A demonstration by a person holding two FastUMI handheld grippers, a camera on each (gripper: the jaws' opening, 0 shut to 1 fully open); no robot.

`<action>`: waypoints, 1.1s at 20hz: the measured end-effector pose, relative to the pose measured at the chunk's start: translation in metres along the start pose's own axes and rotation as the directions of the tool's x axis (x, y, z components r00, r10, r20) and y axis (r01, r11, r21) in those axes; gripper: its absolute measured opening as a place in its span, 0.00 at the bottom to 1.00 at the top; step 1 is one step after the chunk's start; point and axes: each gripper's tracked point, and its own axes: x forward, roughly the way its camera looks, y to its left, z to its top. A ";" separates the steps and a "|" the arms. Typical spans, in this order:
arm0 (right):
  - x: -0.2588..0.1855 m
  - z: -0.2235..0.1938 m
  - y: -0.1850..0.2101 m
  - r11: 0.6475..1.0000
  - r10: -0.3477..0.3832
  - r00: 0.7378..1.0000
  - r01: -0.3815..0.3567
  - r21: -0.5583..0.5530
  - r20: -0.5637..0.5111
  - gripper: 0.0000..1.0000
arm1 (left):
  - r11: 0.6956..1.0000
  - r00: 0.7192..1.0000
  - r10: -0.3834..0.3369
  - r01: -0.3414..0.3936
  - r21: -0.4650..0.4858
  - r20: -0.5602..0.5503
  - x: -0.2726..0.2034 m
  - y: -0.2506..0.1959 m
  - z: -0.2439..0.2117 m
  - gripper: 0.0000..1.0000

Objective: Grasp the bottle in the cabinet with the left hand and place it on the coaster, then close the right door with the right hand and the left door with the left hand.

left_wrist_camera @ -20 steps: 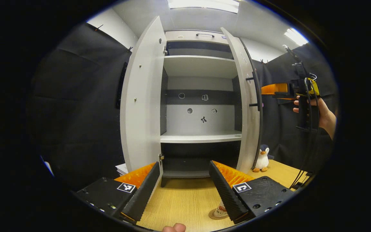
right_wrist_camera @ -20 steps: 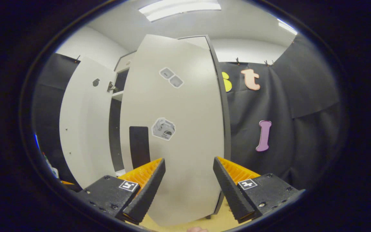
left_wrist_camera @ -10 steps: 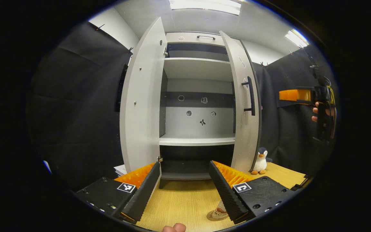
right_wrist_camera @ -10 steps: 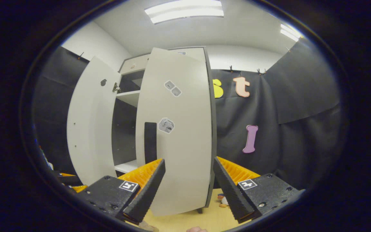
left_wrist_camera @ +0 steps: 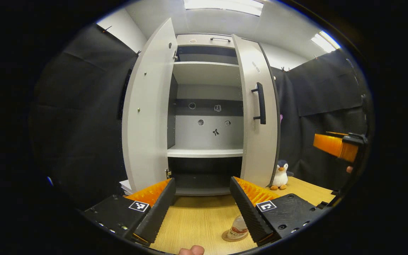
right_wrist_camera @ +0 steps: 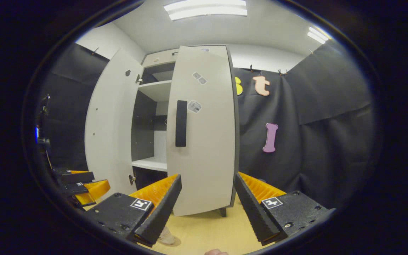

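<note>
Left gripper (left_wrist_camera: 201, 202) is hovering over the wooden table (left_wrist_camera: 197, 223) with its fingers spread apart, nothing between them. The bottle (left_wrist_camera: 237, 229) is standing upright on the coaster (left_wrist_camera: 227, 238), just beside the inner edge of the right-hand finger (partly hidden behind it). Ahead of the fingers the cabinet (left_wrist_camera: 204, 106) is showing bare shelves; the left door (left_wrist_camera: 147, 113) is standing wide open beyond the left-hand finger, and the right door (left_wrist_camera: 259, 117) is sitting partway closed beyond the right-hand finger, its dark handle (left_wrist_camera: 260, 103) facing out. A toy penguin (left_wrist_camera: 280, 175) is sitting on the table past the right door. Right gripper (right_wrist_camera: 207, 203) is also holding its fingers apart and empty, aiming at the right door's outer face, well apart from it.
</note>
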 end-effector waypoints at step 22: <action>0.004 -0.016 0.016 0.998 0.048 0.998 -0.046 0.040 -0.049 0.98 | 0.940 0.906 0.331 -0.340 -0.011 0.266 -0.017 0.181 0.136 0.94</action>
